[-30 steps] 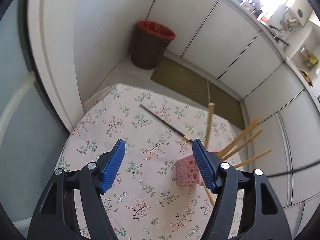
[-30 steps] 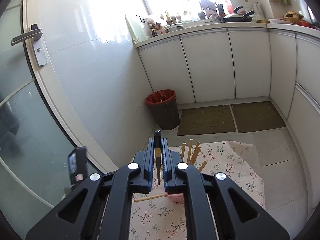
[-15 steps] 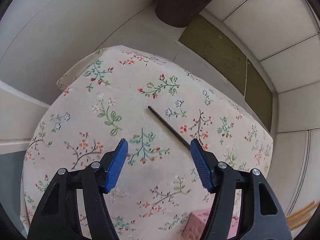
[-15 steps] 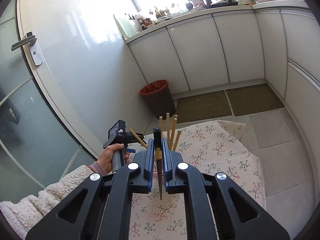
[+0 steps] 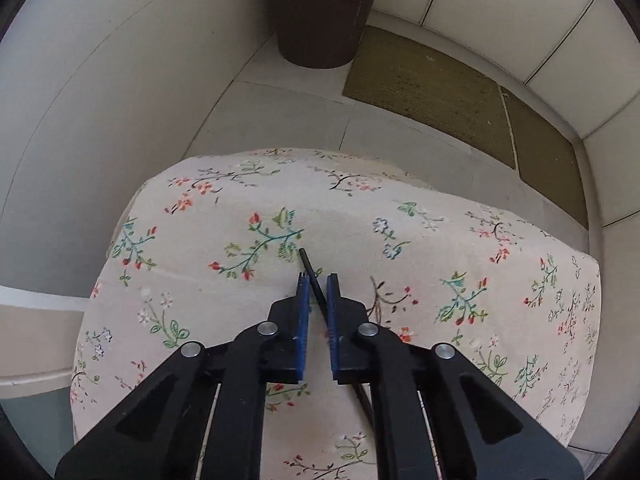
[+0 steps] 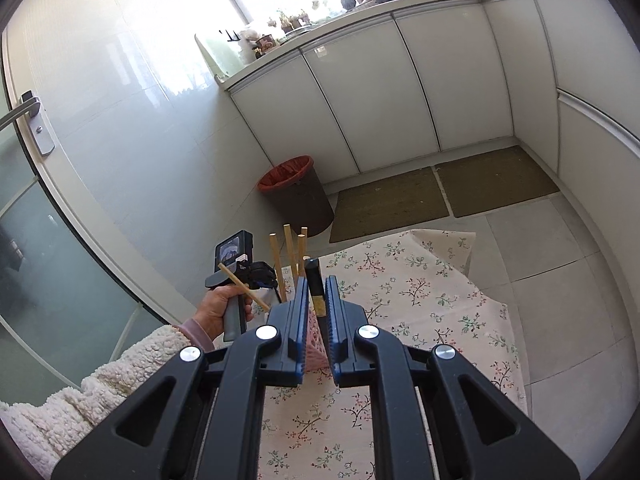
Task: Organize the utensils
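Gripping thin black chopstick (image 5: 310, 270) lying on floral-cloth table (image 5: 480, 260): left gripper (image 5: 316, 280) jaws just closed onto it near its far tip, pointing steeply down. Right gripper (image 6: 317, 284) jaws clamped on second black chopstick with gold band (image 6: 316, 284), above pink perforated holder (image 6: 314, 350) carrying pale wooden chopsticks (image 6: 290, 248). Advisable: lift straight up, keep clamp firm, watch for pivoting before carrying to holder.
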